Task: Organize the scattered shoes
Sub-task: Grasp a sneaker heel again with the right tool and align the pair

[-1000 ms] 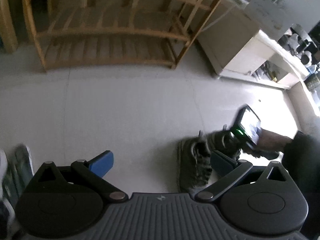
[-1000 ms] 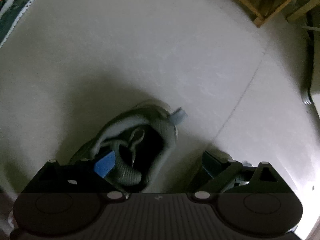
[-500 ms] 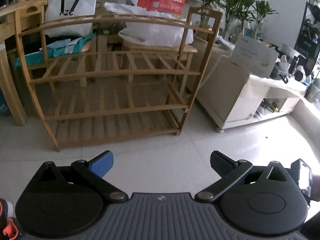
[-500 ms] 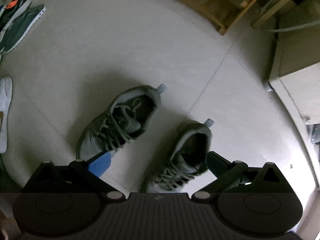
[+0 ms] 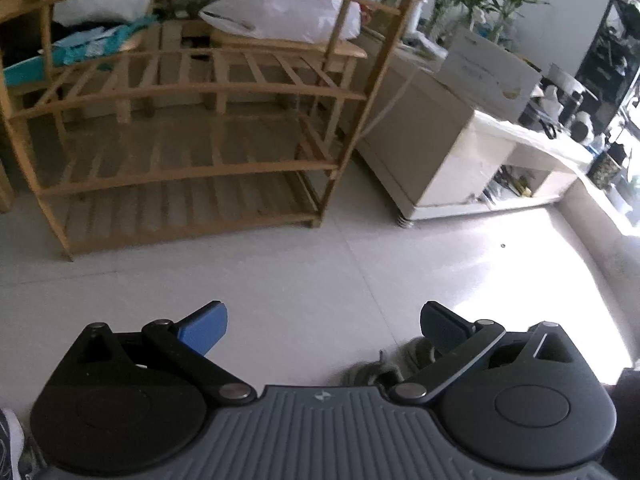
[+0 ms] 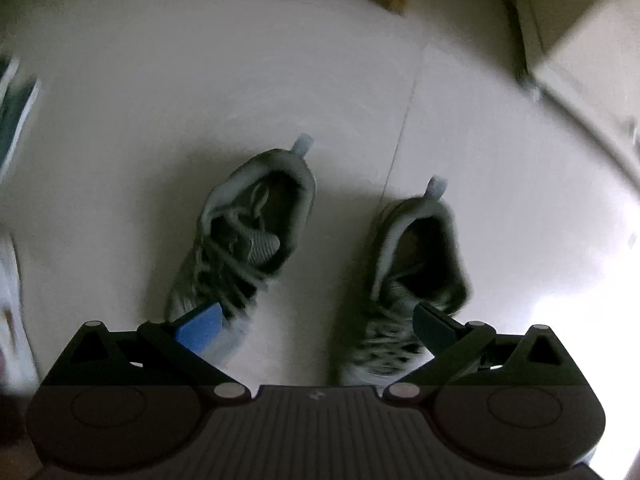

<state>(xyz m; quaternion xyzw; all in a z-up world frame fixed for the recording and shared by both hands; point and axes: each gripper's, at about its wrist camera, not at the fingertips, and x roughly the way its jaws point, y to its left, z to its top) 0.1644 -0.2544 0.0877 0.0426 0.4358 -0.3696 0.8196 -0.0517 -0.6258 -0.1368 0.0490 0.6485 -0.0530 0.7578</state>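
Two grey-green sneakers stand side by side on the pale floor in the right wrist view, heels away from me: the left sneaker [image 6: 244, 240] and the right sneaker [image 6: 412, 276]. My right gripper [image 6: 316, 324] hangs open and empty above them, its fingertips over their toes. My left gripper [image 5: 322, 322] is open and empty, above the floor facing the empty wooden shoe rack [image 5: 188, 132]. Part of one grey sneaker [image 5: 380, 372] shows under its right finger.
A white low cabinet [image 5: 452, 148] stands right of the rack. Bags and plants lie behind the rack. Other shoes show blurred at the left edge of the right wrist view [image 6: 12, 120], and a shoe edge [image 5: 8, 444] at the left wrist view's bottom left.
The right gripper has lifted away from the left sneaker and now sits centred over both. The left gripper tilted up toward the rack, then slightly down again.
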